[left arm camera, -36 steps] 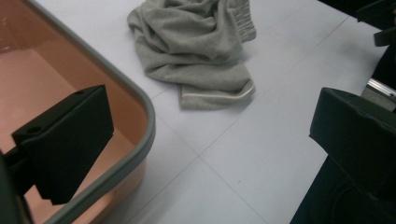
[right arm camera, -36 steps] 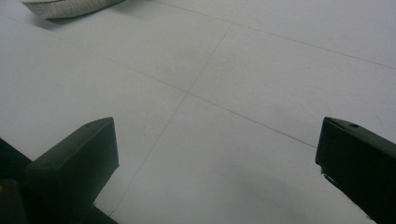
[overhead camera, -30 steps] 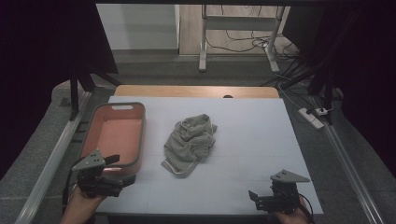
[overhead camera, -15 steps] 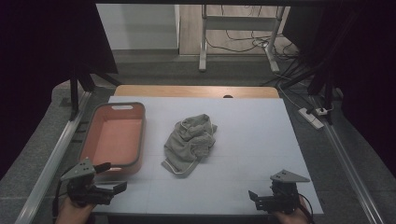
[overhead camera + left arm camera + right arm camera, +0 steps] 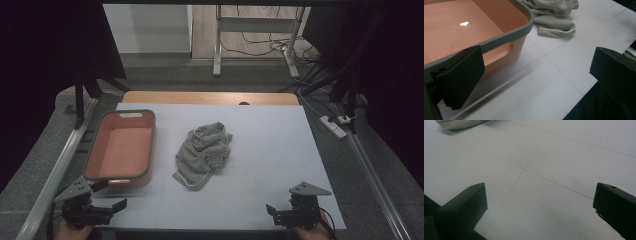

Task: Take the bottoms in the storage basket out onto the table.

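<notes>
No writing, label, brand mark, number or sign can be read in any of the views. The orange bin (image 5: 121, 147) at the left of the frame has plain walls, the grey cloth (image 5: 202, 152) at the centre bears no visible print or tag, and the white worktop (image 5: 270, 150) carries only faint, unmarked seam lines.

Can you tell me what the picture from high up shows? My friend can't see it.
A crumpled grey cloth lies in the middle of a white table, with an orange tub standing empty to its left. At the near edge, a person holds the left gripper by the tub's near end and the right gripper at the other corner, both open and holding nothing.
</notes>
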`<act>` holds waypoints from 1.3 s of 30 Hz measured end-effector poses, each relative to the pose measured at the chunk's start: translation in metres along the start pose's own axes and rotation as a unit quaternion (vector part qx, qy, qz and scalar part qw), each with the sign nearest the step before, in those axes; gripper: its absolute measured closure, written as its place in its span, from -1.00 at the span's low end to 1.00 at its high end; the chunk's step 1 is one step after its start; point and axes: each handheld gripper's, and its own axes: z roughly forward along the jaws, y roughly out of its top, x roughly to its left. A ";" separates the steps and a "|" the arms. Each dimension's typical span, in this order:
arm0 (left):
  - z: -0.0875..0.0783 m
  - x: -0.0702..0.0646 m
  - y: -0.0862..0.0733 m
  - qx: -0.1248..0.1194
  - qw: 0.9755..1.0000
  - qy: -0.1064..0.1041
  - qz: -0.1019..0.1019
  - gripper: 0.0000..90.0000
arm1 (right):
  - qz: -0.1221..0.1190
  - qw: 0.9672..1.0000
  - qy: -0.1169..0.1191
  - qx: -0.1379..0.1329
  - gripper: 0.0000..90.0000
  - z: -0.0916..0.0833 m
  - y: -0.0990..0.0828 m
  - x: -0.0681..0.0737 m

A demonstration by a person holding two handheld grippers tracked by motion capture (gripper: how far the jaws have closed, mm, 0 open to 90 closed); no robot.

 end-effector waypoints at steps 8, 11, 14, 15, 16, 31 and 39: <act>-0.002 0.002 -0.007 0.006 1.000 0.015 0.006 -1.00 | -0.002 1.000 -0.001 -0.001 -1.00 0.000 0.000 0.000; -0.005 0.003 -0.009 -0.002 1.000 0.015 0.002 -1.00 | -0.002 1.000 -0.001 -0.001 -1.00 0.000 0.000 0.000; -0.007 0.004 -0.010 -0.002 1.000 0.018 0.001 -1.00 | -0.002 1.000 -0.001 -0.001 -1.00 0.000 0.000 0.000; -0.008 0.004 -0.011 -0.001 1.000 0.021 0.002 -1.00 | -0.002 1.000 -0.001 -0.001 -1.00 0.000 0.000 0.000; -0.008 0.005 -0.011 0.000 1.000 0.024 0.004 -1.00 | -0.003 1.000 -0.001 -0.001 -1.00 0.000 0.000 0.000; -0.021 0.008 -0.019 0.019 0.999 0.046 -0.006 -1.00 | -0.003 1.000 -0.002 -0.002 -1.00 0.000 0.000 0.001; -0.023 0.006 -0.021 0.043 0.998 0.054 -0.012 -1.00 | -0.004 1.000 -0.001 -0.002 -1.00 0.000 0.000 0.001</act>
